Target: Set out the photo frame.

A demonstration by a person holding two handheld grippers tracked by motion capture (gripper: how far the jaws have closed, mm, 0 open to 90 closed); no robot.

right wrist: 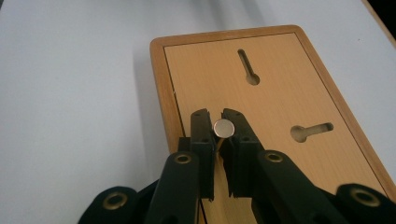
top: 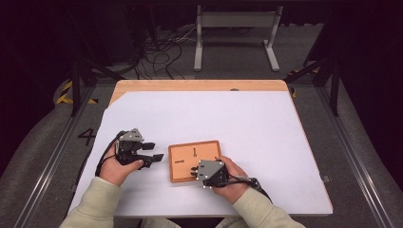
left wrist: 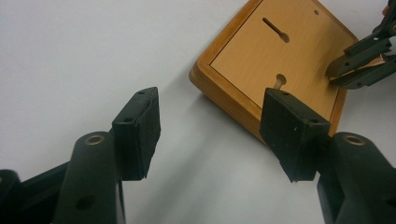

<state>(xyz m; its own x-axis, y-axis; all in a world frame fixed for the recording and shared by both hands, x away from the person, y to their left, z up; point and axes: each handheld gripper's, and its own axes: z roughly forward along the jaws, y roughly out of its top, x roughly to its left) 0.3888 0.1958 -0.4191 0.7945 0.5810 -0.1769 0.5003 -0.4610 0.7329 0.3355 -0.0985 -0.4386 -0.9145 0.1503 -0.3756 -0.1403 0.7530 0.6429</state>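
Two tongs: right tongs (right wrist: pixel 218 128) pinching a small round metal peg (right wrist: pixel 223 127) over the rectangular wooden board (right wrist: pixel 280 88); left tongs (left wrist: pixel 210 135) spread beside it.

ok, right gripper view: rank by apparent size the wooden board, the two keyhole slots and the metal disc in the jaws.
1. Flat orange-brown wooden board, by far the largest.
2. The two dark keyhole slots, far one and side one: too alike to rank.
3. Small round metal disc, smallest, though its nearness to the camera enlarges it.

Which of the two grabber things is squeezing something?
The right gripper. Its jaws are shut on a small round metal disc over the wooden board; the left gripper is wide open.
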